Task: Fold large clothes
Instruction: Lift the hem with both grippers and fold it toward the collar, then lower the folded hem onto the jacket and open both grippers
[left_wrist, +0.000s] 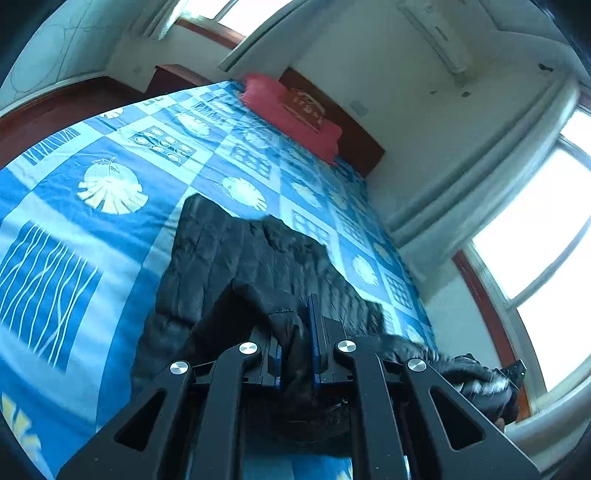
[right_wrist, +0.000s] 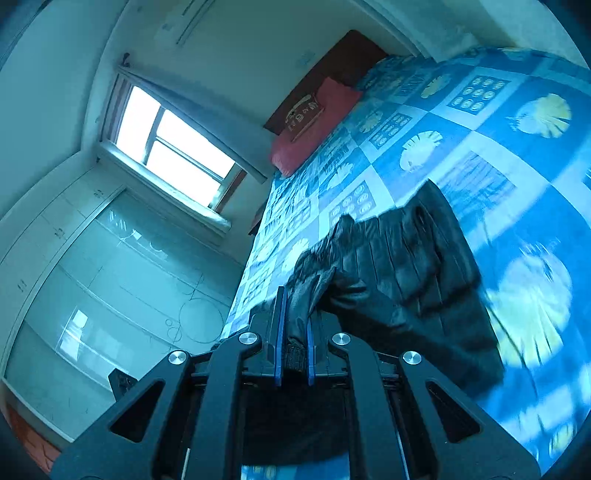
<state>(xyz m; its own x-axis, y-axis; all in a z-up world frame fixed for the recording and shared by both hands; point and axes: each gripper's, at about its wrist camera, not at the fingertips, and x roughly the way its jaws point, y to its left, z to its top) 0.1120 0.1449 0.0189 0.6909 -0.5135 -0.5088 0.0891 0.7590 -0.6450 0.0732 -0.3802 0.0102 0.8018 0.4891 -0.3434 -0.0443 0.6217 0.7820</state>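
A black quilted jacket (left_wrist: 236, 258) lies on a bed with a blue patterned sheet (left_wrist: 74, 229). My left gripper (left_wrist: 295, 332) is shut on a bunched part of the jacket's near edge and holds it lifted. My right gripper (right_wrist: 295, 317) is shut on another bunched part of the same jacket (right_wrist: 406, 258), also lifted off the sheet (right_wrist: 498, 129). The rest of the jacket drapes down onto the bed ahead of both grippers. The right gripper's tip (left_wrist: 517, 369) shows at the far right of the left wrist view.
A red pillow (left_wrist: 288, 110) lies at the head of the bed against a dark wooden headboard (left_wrist: 347, 125). Bright windows (right_wrist: 173, 147) stand beside the bed. A glass-fronted wardrobe (right_wrist: 92, 277) stands along the wall.
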